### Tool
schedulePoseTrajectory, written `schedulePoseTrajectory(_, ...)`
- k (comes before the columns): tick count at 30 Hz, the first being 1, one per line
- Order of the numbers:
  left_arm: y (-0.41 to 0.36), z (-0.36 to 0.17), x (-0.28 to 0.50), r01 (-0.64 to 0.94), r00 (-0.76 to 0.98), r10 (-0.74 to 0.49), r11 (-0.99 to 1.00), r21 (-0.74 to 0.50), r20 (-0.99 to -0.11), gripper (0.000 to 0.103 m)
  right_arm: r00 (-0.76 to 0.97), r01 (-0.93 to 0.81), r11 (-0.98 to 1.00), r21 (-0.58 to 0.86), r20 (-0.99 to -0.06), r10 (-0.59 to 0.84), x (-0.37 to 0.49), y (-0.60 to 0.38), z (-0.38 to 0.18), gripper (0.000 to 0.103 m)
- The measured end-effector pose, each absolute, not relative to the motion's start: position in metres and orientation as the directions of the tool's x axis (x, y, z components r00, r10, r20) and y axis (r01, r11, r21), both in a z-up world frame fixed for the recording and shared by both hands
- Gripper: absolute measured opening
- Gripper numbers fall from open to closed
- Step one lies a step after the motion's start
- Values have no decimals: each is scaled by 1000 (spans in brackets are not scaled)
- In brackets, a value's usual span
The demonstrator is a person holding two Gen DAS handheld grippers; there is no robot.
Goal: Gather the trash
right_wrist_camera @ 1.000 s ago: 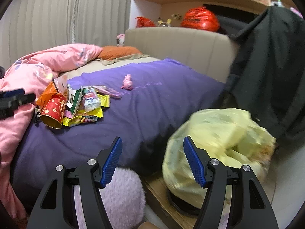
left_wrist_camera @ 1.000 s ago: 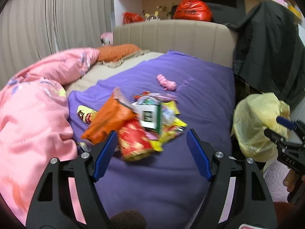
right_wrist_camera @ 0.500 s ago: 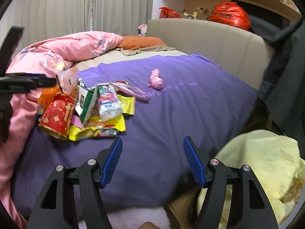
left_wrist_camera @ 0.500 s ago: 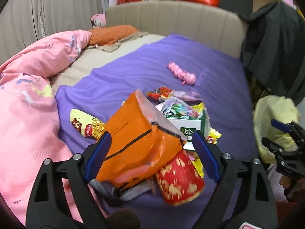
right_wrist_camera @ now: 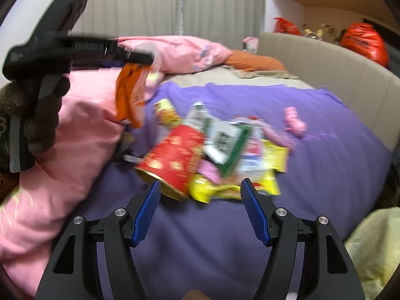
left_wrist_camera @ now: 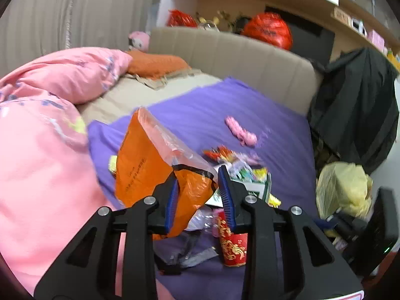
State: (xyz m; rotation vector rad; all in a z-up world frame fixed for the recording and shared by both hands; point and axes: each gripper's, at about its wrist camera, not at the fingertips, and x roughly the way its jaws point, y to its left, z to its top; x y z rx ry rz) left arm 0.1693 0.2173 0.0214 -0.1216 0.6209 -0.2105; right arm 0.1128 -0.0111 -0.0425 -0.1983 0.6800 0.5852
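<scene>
Several wrappers and cartons lie heaped on the purple blanket of a bed with a beige padded headboard: a red paper cup on its side, a green-and-white carton, yellow wrappers. Pink duvet bunched on the left; small pink toy farther up the blanket. Yellow trash bag sits off the bed's right edge, dark jacket hanging behind it. Left gripper, raised above the heap, clamped on an orange plastic bag that hangs clear of the blanket. Right gripper low at the near edge, jaws wide apart, pointing at the cup.
</scene>
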Motion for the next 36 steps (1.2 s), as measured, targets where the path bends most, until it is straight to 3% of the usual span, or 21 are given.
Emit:
schedulePoseTrajectory(5,236,22,166,109,811,-220,967,-229,-543,29,624,-551,833,58,-633,457,121,29,-49,63)
schedulePoseTrajectory(10,241,16,163,109,807,-236,960,-256,-541,29,650,-508,861,-27,-668,363,128,47,-67,61)
schedulePoseTrajectory(13,240,14,161,115,811,-249,955,-272,-530,29,619,-524,851,31,-673,405,131,31,-67,52)
schedulePoseTrajectory(15,240,14,156,115,824,-251,952,-284,-508,29,615,-529,847,41,-670,417,131,20,-60,40)
schedulePoseTrajectory(18,234,17,151,126,836,-245,956,-263,-490,29,645,-515,855,51,-634,427,127,2,-47,37)
schedulePoseTrajectory(26,213,22,137,137,833,-244,960,-243,-496,29,695,-476,870,126,-553,460,125,-51,-10,36)
schedulePoseTrajectory(36,144,89,115,232,864,-273,962,-147,-422,29,808,-373,923,92,-458,372,101,-147,43,36)
